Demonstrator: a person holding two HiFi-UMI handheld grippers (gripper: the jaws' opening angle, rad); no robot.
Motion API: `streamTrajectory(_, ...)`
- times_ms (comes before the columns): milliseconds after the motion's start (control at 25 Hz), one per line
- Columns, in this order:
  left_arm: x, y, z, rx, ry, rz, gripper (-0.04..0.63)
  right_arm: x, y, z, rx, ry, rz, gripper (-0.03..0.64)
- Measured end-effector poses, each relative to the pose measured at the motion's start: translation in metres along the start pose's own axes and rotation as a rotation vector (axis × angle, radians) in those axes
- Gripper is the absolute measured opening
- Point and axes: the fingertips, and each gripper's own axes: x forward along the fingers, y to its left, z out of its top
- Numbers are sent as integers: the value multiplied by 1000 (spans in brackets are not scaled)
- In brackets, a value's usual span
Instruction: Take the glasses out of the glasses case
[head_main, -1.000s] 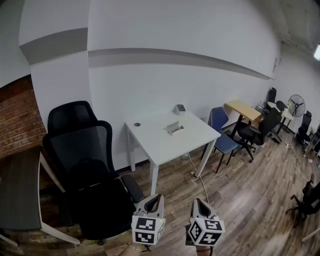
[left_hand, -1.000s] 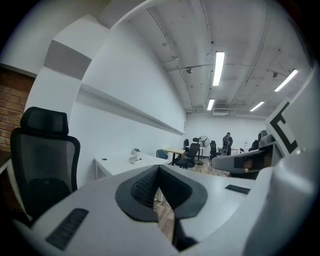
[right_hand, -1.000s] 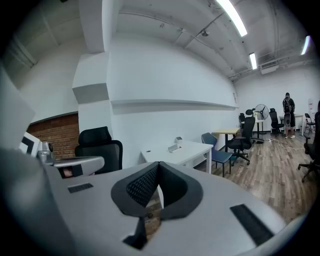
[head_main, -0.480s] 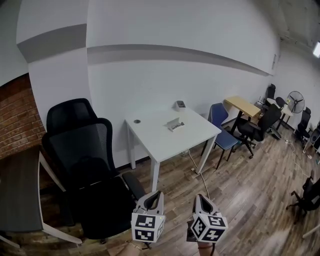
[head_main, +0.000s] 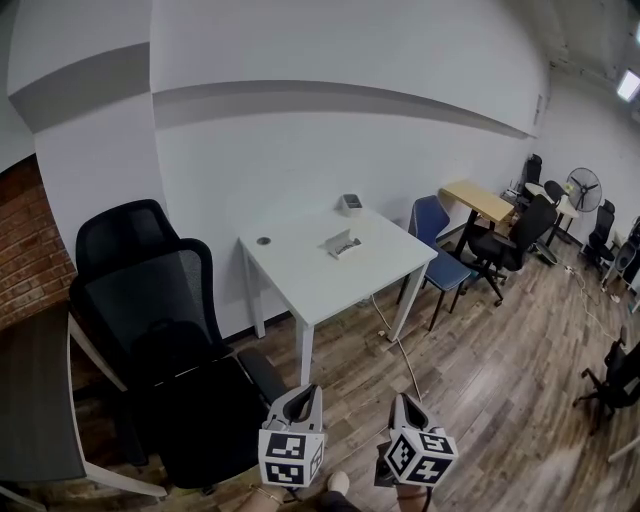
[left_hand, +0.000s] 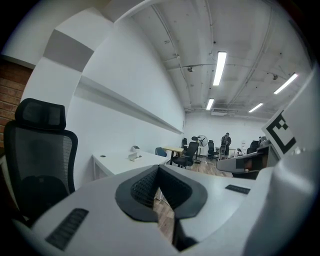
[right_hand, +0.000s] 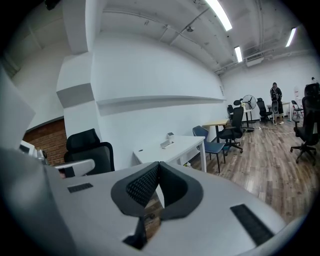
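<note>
While both hang low over the wood floor (head_main: 480, 370), the left tongs (head_main: 304, 398) are closed tip to tip with nothing between them. The right tongs (head_main: 404, 405), just beside them, are closed and empty as well. Left of the left tongs stands a black chair (head_main: 160, 330). Well ahead of both tongs is a white desk (head_main: 310, 285). Near its middle lies a small pale case (head_main: 342, 243), seemingly open and too small to show any glasses. Beyond it, at the desk's far edge by the wall, sits a small grey box (head_main: 350, 205). Right of the desk stands a blue chair (head_main: 437, 228).
</note>
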Motion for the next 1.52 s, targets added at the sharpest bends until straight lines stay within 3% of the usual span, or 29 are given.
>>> streamTrajectory(400,82,8,10,12,9,-5,8,71,-42,26,26,1,-34,32)
streamTrajectory(880,214,10,50,22,4,29,8,187,-82,103,-51,-5,34,32)
streamTrajectory(1200,288,8,62,24,10,40,8,243,-111,128,-86,13,72,32)
streamTrajectory(1520,325,6,48,9,59,47,8,277,-139,129,-59,46,62,32)
